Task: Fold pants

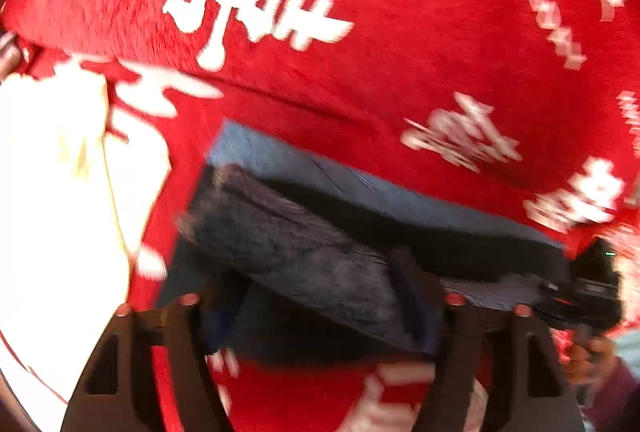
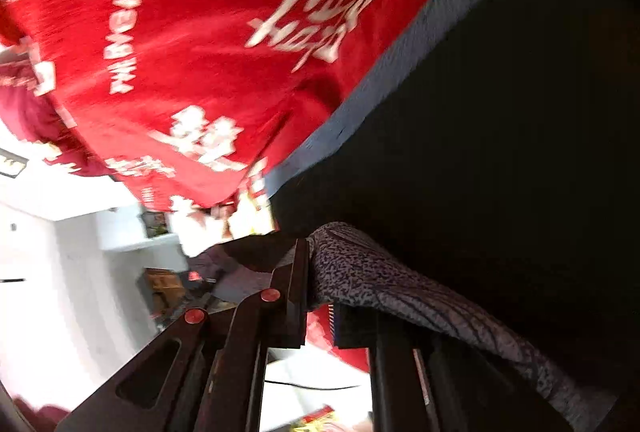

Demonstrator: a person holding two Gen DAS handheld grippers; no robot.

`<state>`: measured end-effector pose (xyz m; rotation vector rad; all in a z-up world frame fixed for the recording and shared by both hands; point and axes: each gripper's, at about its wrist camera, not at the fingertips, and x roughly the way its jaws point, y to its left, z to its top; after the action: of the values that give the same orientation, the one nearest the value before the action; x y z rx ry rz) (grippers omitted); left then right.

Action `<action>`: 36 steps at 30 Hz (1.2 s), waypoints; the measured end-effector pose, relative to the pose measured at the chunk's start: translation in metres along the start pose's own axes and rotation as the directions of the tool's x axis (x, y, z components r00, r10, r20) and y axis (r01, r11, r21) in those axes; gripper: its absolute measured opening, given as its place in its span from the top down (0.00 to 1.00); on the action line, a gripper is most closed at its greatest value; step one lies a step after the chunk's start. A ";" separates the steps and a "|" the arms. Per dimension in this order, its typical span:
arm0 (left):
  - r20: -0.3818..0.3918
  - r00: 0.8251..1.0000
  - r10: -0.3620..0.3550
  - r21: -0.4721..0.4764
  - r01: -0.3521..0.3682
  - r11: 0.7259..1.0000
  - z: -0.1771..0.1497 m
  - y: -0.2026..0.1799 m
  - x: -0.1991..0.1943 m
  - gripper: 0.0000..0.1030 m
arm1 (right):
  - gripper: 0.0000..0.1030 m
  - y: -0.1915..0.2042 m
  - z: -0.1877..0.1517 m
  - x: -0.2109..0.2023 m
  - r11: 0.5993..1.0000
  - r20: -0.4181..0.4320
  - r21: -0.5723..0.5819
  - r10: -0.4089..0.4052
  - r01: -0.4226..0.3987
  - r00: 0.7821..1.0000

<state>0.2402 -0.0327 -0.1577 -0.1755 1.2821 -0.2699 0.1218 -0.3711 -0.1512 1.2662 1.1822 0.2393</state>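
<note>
Red cover [image 1: 420,44] with white lettering fills the surface ahead of both hand-held grippers; whether a bed or a desk lies under it cannot be told. Both views are motion-blurred.

Pants [image 1: 304,244]: dark, blue-grey speckled cloth, already doubled into a long band. It lies just ahead of the left hand-held gripper [image 1: 320,306], between and slightly beyond its fingers. A paler blue edge runs along the far side of the band.

Left hand-held gripper: jaws stand wide apart. Cloth sits between them, but no pad visibly presses on it, so it reads as released.

Right hand-held gripper [image 2: 320,288]: jaws nearly closed. The speckled cloth [image 2: 400,288] drapes over the right finger and touches the tips; blur hides whether a fold is actually pinched. In the left view this gripper [image 1: 584,292] sits at the far right end of the band, with a hand [image 1: 588,356] behind it.

Risks, as judgement:
- If the right grip is only a shallow nip, the cloth may slip out during a lift and the fold would open.
- With the left end free, a pull from the right could drag the whole band across the cover rather than fold it, skewing the edges.
- The cover looks soft; it may bunch and ride along with the pants.

Small items: a white patch [image 1: 60,192] left of the left gripper, unidentified.
</note>
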 end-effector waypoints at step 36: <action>-0.088 0.908 0.410 0.252 -0.377 0.891 -0.064 -0.080 0.035 0.25 | 0.33 0.022 0.029 -0.011 0.957 -0.042 -0.284 -0.078 0.063 0.996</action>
<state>0.1798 -0.1177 -0.1851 0.3085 1.3820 -0.0782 0.1492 -0.3887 -0.1312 0.9706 1.1890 0.3771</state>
